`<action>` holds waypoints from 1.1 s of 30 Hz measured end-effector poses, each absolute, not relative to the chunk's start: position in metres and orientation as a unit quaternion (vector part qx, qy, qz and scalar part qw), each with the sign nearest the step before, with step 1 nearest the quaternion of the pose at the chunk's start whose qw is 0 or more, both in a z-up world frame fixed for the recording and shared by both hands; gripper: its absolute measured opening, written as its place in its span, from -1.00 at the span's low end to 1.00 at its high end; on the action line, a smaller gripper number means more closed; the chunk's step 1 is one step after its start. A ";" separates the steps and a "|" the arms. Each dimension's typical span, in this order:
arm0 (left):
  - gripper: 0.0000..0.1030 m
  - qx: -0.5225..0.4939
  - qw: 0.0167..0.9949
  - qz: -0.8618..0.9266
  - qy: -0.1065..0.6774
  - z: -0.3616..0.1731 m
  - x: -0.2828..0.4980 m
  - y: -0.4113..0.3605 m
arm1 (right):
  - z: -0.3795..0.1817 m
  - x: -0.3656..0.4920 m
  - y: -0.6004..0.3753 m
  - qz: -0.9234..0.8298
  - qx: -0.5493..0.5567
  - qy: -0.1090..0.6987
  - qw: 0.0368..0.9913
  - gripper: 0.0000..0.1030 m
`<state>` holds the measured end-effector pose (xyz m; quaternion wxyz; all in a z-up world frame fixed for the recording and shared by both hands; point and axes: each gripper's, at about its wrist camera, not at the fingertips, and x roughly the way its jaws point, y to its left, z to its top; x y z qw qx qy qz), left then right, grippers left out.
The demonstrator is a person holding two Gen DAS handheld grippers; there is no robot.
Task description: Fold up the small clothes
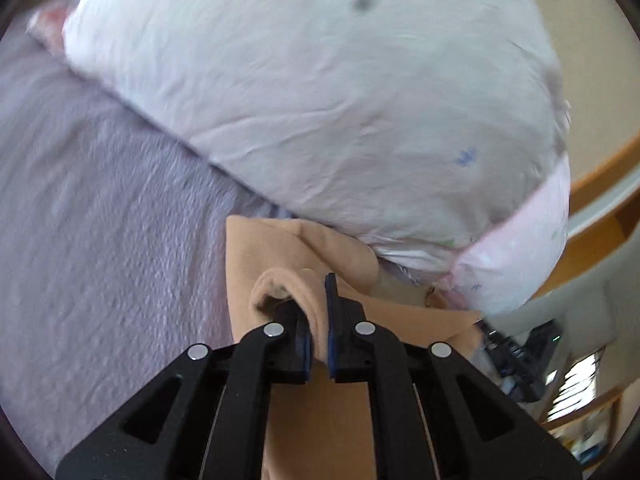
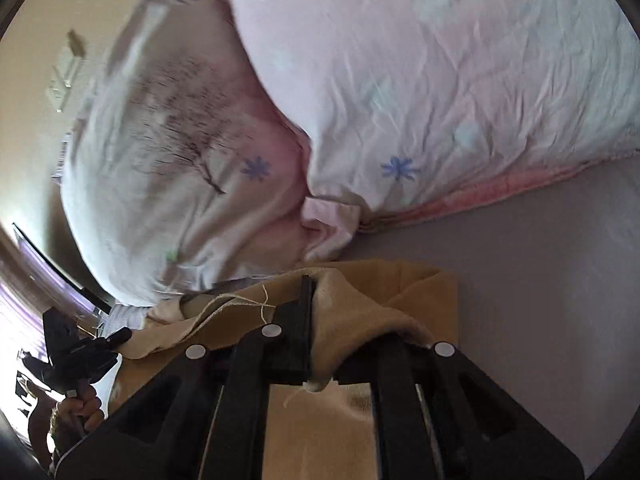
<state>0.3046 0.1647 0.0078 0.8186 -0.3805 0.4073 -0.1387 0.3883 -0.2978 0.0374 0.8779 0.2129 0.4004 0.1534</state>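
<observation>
Passage ahead of the left gripper is blocked by a bulky white pillow lying on the bed; open purple bedcover is left to its left. Ahead of the right gripper, two pillows close the way, while bare bed is offered at the right.

The garment is a small tan, soft-knit piece — partly lifted off the lilac bedcover; one folded edge bulges up in a rounded loop, a pale fleecy inner side shows, loose threads trail from a seam; its far end lies against the pillow.
</observation>
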 end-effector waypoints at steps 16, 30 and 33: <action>0.23 -0.372 0.802 -0.163 0.438 0.010 0.216 0.181 | 0.029 0.327 -0.299 0.160 0.176 0.434 0.869 0.96; -0.63 -0.380 0.798 -0.164 0.437 0.028 0.225 0.134 | 0.050 0.295 -0.384 0.178 0.366 0.302 0.862 0.97; -0.63 -0.339 0.818 -0.207 0.416 0.075 0.230 0.092 | 0.059 0.287 -0.396 0.157 0.373 0.279 0.871 0.97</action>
